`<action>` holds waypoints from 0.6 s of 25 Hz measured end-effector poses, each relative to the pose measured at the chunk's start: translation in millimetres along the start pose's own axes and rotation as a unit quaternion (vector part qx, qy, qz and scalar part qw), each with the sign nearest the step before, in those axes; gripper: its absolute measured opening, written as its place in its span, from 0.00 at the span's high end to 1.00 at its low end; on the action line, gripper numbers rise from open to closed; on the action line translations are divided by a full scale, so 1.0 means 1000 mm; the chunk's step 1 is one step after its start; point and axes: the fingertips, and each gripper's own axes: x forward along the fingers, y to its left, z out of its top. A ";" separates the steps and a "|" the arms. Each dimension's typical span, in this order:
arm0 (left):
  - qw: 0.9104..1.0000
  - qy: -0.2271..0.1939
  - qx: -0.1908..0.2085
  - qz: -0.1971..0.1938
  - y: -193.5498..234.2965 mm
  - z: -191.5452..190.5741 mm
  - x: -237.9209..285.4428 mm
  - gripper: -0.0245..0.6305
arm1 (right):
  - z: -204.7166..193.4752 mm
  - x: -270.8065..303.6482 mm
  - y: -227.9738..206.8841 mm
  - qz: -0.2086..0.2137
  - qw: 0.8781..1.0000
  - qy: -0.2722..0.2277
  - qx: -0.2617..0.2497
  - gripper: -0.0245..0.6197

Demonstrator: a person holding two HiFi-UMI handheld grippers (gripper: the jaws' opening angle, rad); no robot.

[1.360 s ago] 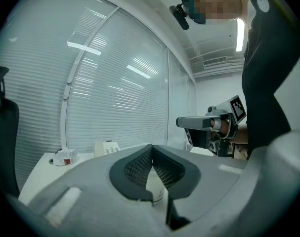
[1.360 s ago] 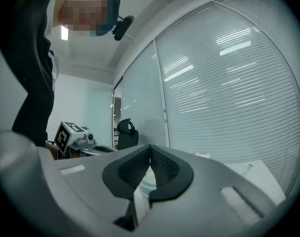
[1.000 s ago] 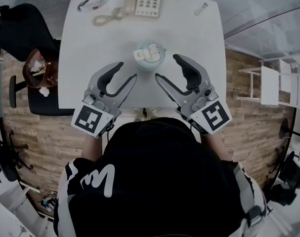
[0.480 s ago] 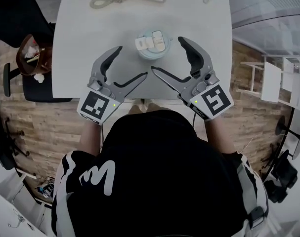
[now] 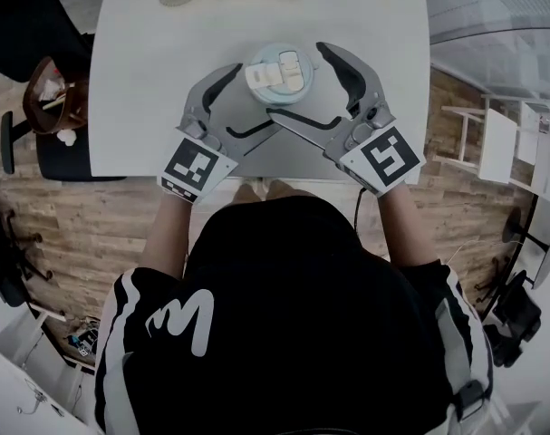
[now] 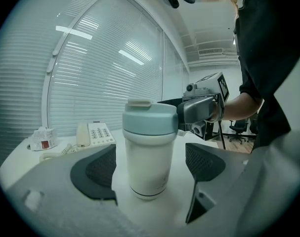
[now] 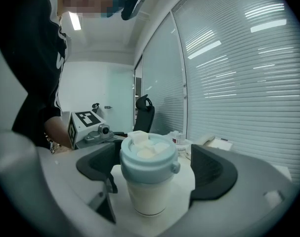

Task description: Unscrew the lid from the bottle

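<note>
You stand at a white desk [image 5: 139, 107] on a brown wood floor [image 5: 84, 225]. A black office chair [image 5: 25, 34] sits by its left side. A white rack [image 5: 496, 143] stands on the right. White window blinds [image 6: 100, 73] cover the wall. A long light [image 7: 74, 21] glows on the ceiling.

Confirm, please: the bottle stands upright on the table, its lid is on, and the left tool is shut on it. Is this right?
Not quite. The left tool is open: its jaws have just been opening and stand on both sides of the bottle without touching it, as the left gripper view shows. The rest holds: upright on the table, lid on.
</note>
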 end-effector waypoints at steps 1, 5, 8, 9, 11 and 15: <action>1.000 -0.001 0.001 -0.001 0.000 0.000 0.003 0.30 | 0.001 0.002 0.000 0.004 1.000 -0.002 -0.001 0.25; 1.000 0.001 0.004 -0.009 0.001 -0.004 0.016 0.29 | -0.003 0.009 0.003 0.032 0.999 -0.002 -0.014 0.25; 1.000 0.004 0.001 -0.013 0.002 -0.008 0.023 0.28 | -0.004 0.015 0.003 0.049 0.999 0.000 -0.007 0.25; 1.000 0.003 0.002 -0.016 0.003 -0.009 0.025 0.28 | -0.004 0.017 0.003 0.054 0.999 0.000 -0.006 0.25; 1.000 0.001 0.003 -0.021 0.002 -0.009 0.029 0.27 | -0.004 0.020 0.004 0.064 0.998 0.004 -0.020 0.25; 1.000 0.001 0.005 -0.024 0.004 -0.010 0.037 0.26 | -0.010 0.026 0.008 0.088 0.994 0.023 -0.059 0.24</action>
